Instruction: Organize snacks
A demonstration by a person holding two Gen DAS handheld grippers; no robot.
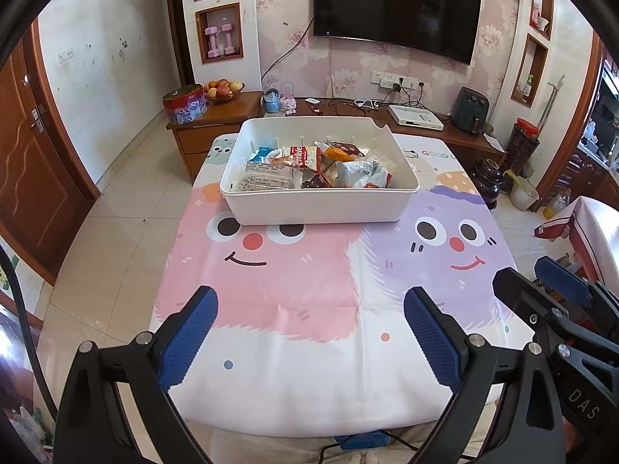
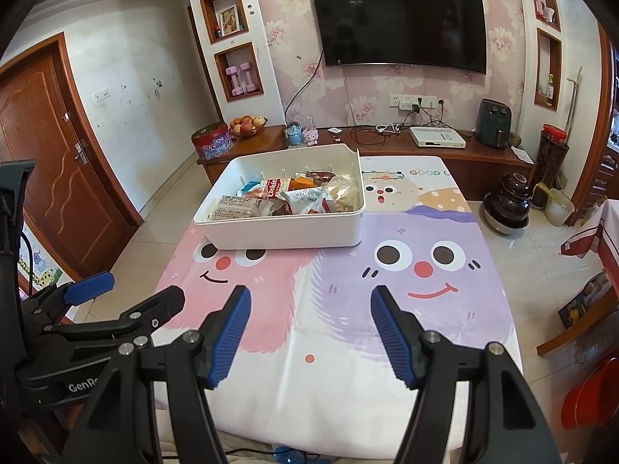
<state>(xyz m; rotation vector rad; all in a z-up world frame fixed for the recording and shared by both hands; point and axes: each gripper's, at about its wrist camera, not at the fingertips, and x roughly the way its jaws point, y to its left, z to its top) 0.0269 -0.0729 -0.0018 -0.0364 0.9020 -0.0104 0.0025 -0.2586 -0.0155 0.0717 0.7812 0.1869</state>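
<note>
The table (image 1: 309,367), covered by a cartoon cloth with a pink face and a purple face, fills the middle of both views. A white bin (image 1: 317,205) sits toward the far edge of the table, closer to the far left corner than the right, resting over the top of the pink face. Inside it lies a loose pile of snack packets (image 1: 309,170), among them a pale wrapped pack at the near left of the bin, a red-and-white cookie packet (image 1: 300,154) in the middle and a white crinkled bag (image 1: 359,174) at the right; none sticks up above the rim. The left claw (image 1: 311,309) hangs over the near edge of the table with its 2 blue-padded fingers (image 1: 193,332) spread wide and nothing between them. The right claw (image 2: 309,305) sits beside it over the same near edge, also wide apart and holding nothing. Both claws are well apart from the bin.
</note>
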